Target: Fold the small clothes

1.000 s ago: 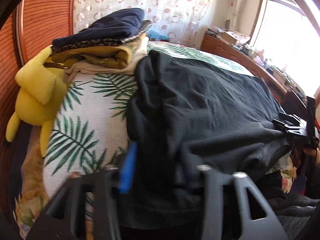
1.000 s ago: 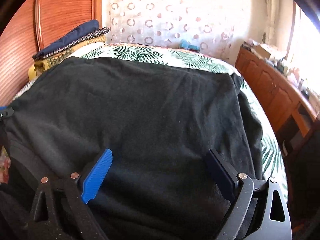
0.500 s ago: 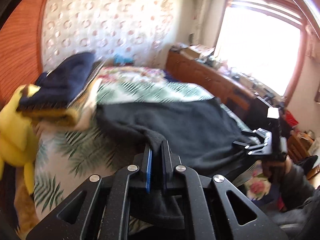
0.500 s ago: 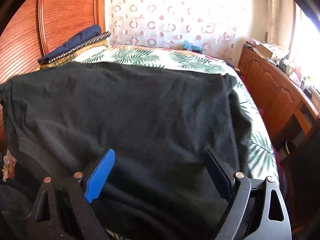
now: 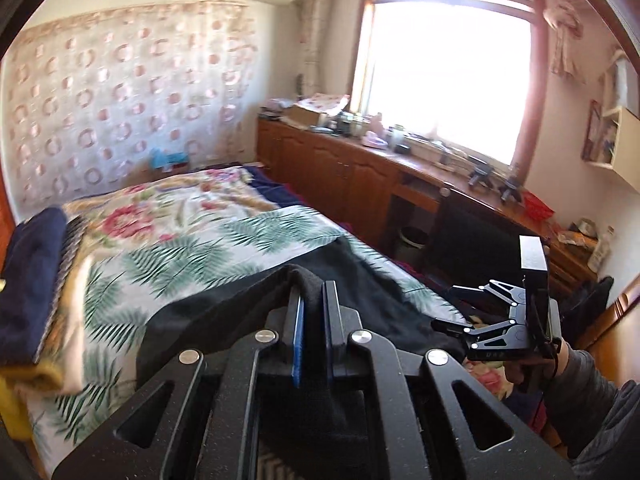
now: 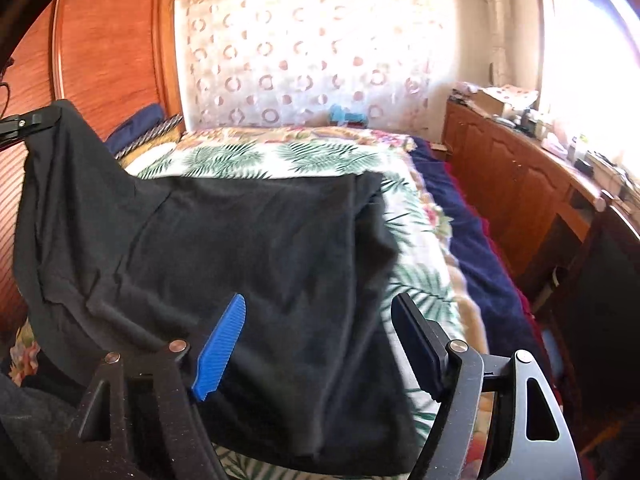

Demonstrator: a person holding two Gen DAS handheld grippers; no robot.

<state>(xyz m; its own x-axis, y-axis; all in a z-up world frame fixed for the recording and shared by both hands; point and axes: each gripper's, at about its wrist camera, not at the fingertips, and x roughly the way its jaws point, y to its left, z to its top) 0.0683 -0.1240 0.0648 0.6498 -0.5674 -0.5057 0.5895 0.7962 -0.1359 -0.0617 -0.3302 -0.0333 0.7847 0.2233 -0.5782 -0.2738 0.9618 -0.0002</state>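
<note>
While the left gripper (image 5: 310, 316) pinches a raised corner of the soft, limp black garment (image 6: 240, 248) draped across the bed (image 6: 420, 240), the right gripper (image 6: 316, 344) hovers spread over its near edge, the likely next hold.

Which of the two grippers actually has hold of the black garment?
The left gripper: its jaws are shut on a fold of the black garment. The right gripper hangs open above the cloth, gripping nothing.

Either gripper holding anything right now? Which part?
Left gripper is shut on the black garment, pinching a raised edge fold at its left side. Right gripper is open over the cloth, holding nothing.
</note>
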